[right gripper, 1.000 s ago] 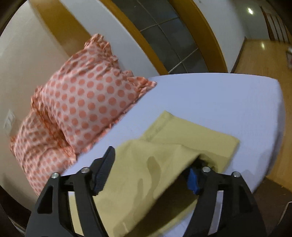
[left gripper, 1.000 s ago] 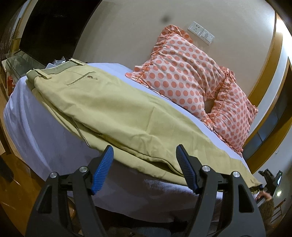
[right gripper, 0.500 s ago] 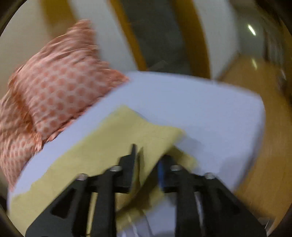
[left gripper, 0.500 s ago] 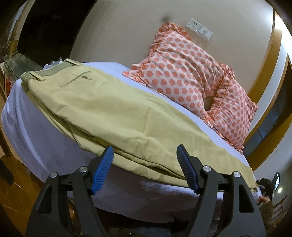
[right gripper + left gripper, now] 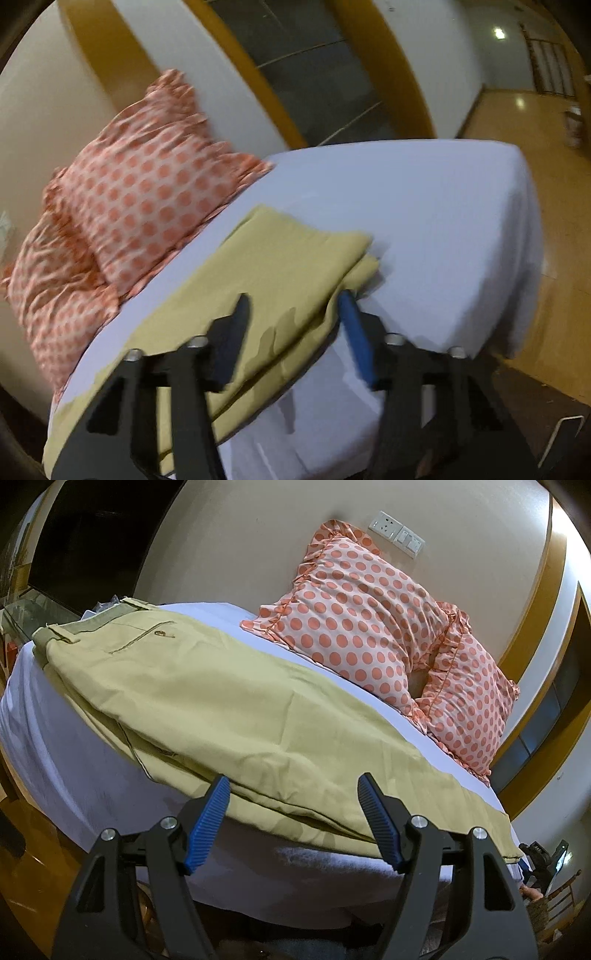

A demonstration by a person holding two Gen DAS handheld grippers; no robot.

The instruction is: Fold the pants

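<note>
Over pants [image 5: 280, 266] hem, right gripper [image 5: 295, 317] jaws reopened.

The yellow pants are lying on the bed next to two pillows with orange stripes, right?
Almost. The pants do lie on the bed beside two pillows, but the pillows have orange dots, not stripes. The left wrist view shows the dots most clearly.

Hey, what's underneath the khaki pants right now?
The khaki pants lie on the bed's white sheet, which shows around them on every side. A second pant layer peeks out below the top one. Whatever else the fabric covers is hidden.
</note>
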